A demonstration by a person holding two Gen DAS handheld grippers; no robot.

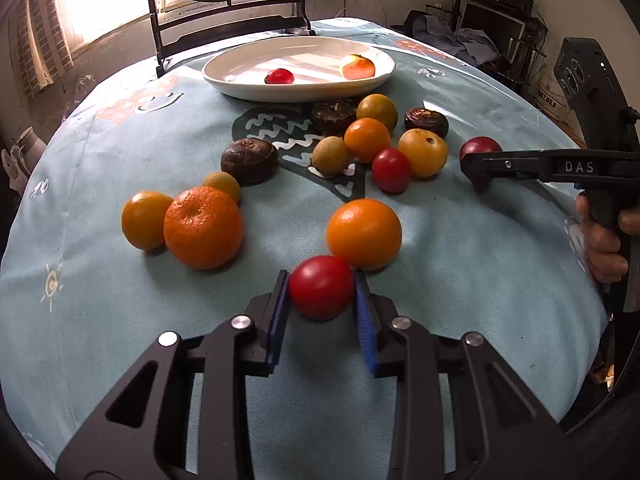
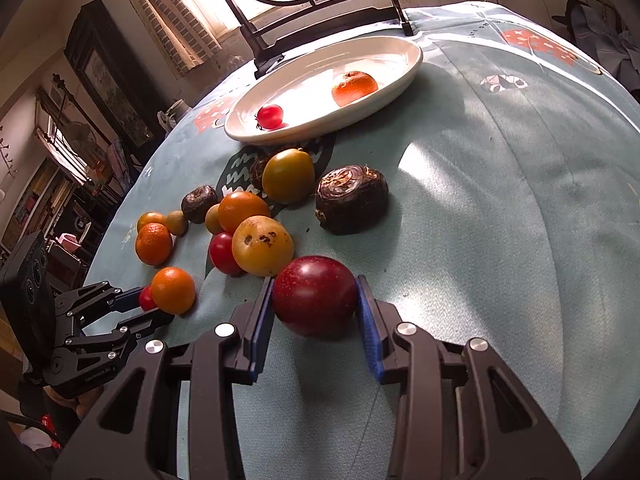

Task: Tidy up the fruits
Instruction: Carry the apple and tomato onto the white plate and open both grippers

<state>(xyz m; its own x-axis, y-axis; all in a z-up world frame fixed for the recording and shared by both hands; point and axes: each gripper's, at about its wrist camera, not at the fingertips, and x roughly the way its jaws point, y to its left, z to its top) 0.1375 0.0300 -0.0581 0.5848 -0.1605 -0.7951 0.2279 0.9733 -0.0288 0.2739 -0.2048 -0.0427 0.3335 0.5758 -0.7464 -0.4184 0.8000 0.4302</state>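
Observation:
My left gripper (image 1: 321, 290) is shut on a small red tomato (image 1: 321, 286) low over the blue tablecloth, just in front of an orange (image 1: 363, 233). My right gripper (image 2: 316, 294) is shut on a dark red plum (image 2: 315, 294) at the cloth; it also shows in the left wrist view (image 1: 474, 172) at the right. A white oval plate (image 1: 240, 65) at the back holds a cherry tomato (image 1: 279, 76) and a mandarin (image 1: 357, 67). Several oranges, yellow fruits, tomatoes and dark brown water chestnuts lie loose between the grippers and the plate (image 2: 412, 62).
A dark wooden stand with a round painted screen (image 1: 224, 8) stands behind the plate. A large mandarin (image 1: 203, 227) and a yellow-orange fruit (image 1: 144, 219) lie at left. A spotted yellow fruit (image 2: 262, 245) and a water chestnut (image 2: 352, 199) sit close ahead of the plum.

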